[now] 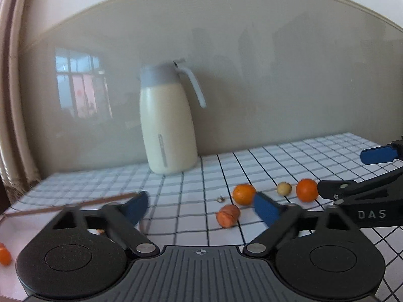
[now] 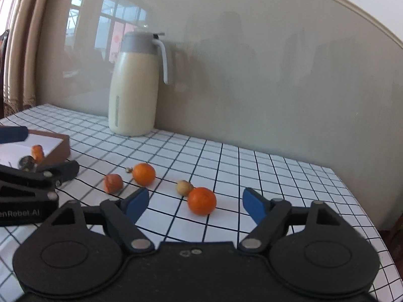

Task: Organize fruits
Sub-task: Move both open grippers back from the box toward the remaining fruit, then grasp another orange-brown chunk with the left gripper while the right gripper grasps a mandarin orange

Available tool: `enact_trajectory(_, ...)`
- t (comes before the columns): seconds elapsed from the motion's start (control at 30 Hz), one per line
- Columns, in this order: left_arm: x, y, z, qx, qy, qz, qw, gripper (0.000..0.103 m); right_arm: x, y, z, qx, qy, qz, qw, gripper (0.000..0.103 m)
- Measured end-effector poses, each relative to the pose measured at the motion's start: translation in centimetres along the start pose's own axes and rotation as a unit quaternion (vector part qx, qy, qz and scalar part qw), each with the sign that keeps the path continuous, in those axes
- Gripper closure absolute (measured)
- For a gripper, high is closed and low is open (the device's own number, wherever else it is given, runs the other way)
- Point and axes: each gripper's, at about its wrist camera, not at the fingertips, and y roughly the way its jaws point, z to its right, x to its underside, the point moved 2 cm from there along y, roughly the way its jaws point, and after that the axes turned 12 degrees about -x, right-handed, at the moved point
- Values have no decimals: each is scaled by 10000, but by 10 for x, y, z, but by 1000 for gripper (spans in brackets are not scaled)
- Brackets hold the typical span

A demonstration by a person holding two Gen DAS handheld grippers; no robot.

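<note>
A: Looking through the left wrist view first. Left gripper (image 1: 201, 207) standing fairly wide, blue pads bare, nothing pinched. Lying just beyond and between the fingers: a shrivelled orange-red fruit (image 1: 228, 215) on the checked tablecloth (image 1: 289, 156). Sitting just behind it, nearer the right-hand pad, a round tangerine (image 1: 243, 194).

B: Advising on the pickup: centring the shrivelled fruit between the pads before squeezing, keeping the right-hand pad clear of that tangerine, closing gently, judging the skin to be soft and wrinkled.

A: Noting more to the right: a small pale brownish fruit (image 1: 284, 188), then a second tangerine (image 1: 306, 190), right beside the right gripper's black finger. Standing at the back against the wall, a cream thermos jug (image 1: 167, 123). Showing at the lower left, a brown-rimmed tray (image 1: 75, 205) with an orange piece (image 1: 5, 255) in it.

B: Probably the place for the fruit, going by the piece already there.

A: Moving to the right wrist view. Right gripper (image 2: 194, 205) also standing open, nothing gripped, with the second tangerine (image 2: 202, 200) lying between the fingertips, touching neither pad.

B: Looking smooth, round, bright; likely rolling if nudged. Lowering squarely over it, closing on its widest part.

A: Touching its far side, or nearly, the small pale fruit (image 2: 184, 187). Lying further left, the other tangerine (image 2: 143, 174) and the shrivelled fruit (image 2: 113, 183). Showing at the left, the tray (image 2: 60, 148), holding an orange piece (image 2: 38, 153).
</note>
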Motion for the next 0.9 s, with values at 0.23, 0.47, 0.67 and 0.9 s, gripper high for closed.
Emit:
enact_trajectory(0.23, 5, 26, 13, 44, -55, -266, 9996, 21, 3, 22, 11, 14, 127, -178, 9998, 36)
enact_trajectory(0.47, 7, 51, 26, 144, -68, -560, 9983, 28, 6, 45, 18, -70, 286, -382, 9988, 49)
enact_trajectory(0.67, 9, 74, 39, 152, 55, -844, 9963, 33, 9, 63, 25, -86, 343, -530, 9980, 53)
enact_trajectory(0.9, 10, 91, 47, 148, 70, -1055, 9943, 35, 9, 81, 32, -184, 457, -701, 9963, 61)
